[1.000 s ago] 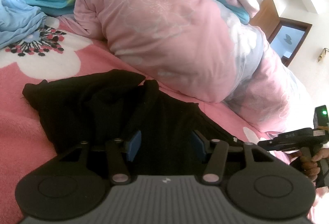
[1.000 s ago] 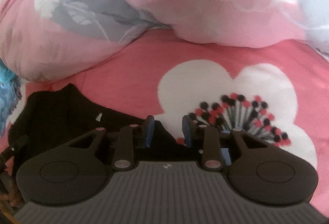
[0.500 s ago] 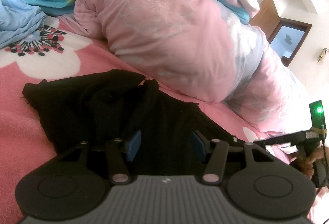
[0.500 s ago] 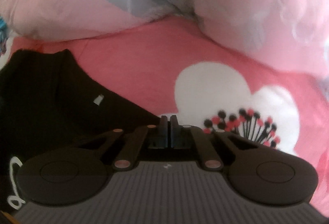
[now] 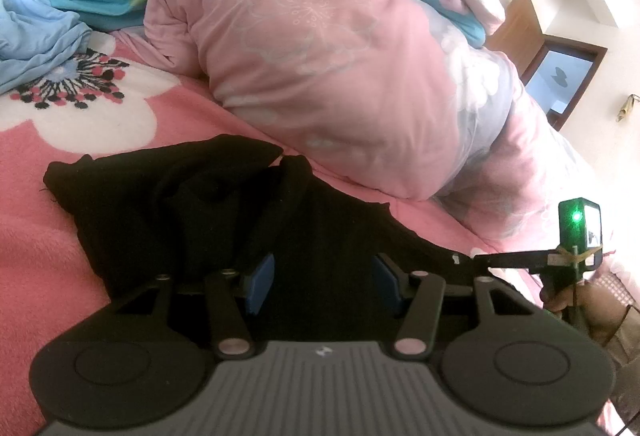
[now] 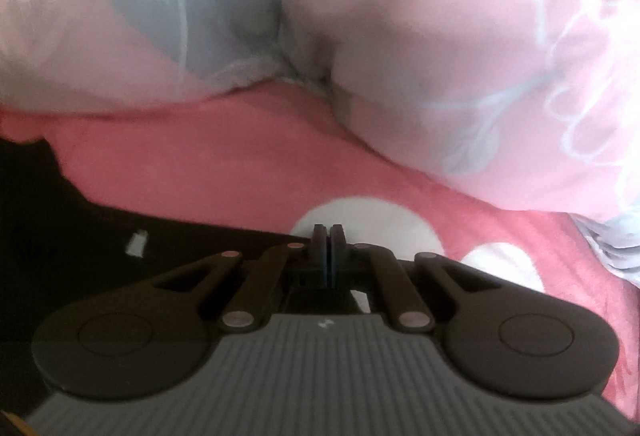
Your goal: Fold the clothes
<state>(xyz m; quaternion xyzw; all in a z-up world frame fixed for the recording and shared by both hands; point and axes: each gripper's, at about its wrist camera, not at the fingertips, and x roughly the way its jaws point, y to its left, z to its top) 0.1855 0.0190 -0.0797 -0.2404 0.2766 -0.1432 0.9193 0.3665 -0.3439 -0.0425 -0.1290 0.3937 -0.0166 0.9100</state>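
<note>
Black garment (image 5: pixel 192 220) lies crumpled on the pink floral blanket (image 5: pixel 36 236), just below the rolled pink quilt (image 5: pixel 320 56). Left gripper (image 5: pixel 323 278) hovers over it, jaws parted, nothing between them. Right gripper (image 6: pixel 329 250) is closed at the garment's corner; whether cloth is pinched, cannot tell. Fabric looks light, limp, easily bunched; best taken at corners or hem.

I am working in a bedroom of a home. I am looking over a bed covered by a pink blanket (image 5: pixel 48 220) with big white flowers. A thick pink quilt (image 5: pixel 320 76) is lying bunched on it, and a wooden door (image 5: pixel 520 24) is standing behind by a white wall.
</note>
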